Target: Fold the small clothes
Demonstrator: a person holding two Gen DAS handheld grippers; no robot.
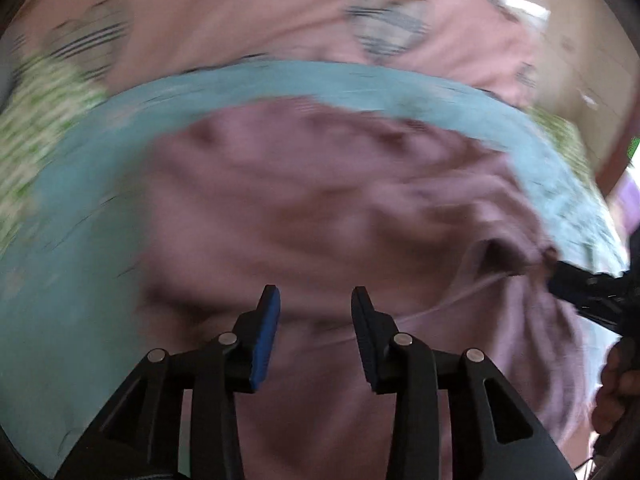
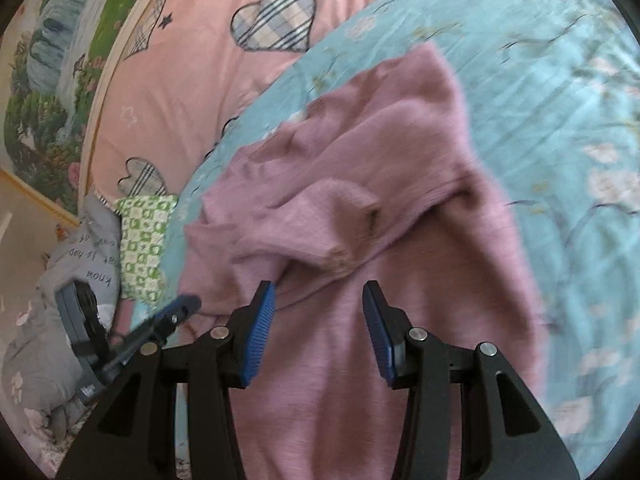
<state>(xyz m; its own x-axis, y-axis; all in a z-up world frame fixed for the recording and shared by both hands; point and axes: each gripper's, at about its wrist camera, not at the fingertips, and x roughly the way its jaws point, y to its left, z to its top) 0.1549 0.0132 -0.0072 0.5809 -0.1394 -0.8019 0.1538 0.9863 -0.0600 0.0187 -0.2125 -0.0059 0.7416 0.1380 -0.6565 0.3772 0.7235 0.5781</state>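
A: Left wrist view? 
B: Blurred. Left gripper (image 1: 315, 300) angled down over the mauve garment (image 1: 320, 208) on the blue sheet (image 1: 72, 248), jaws apart, nothing between; right gripper (image 1: 580, 284) at the garment's right edge.
A: Right wrist view? 
B: Right gripper (image 2: 319, 300) tilted down above the rumpled garment (image 2: 360, 208), jaws parted, empty; left gripper (image 2: 176, 312) low left

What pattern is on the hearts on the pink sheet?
Plaid, blue and grey stripes on white, on the hearts; clearest in the right wrist view.

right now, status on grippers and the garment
Left gripper open, right gripper open, both empty. Mauve knit top rumpled on light blue floral sheet. Nothing in the way.
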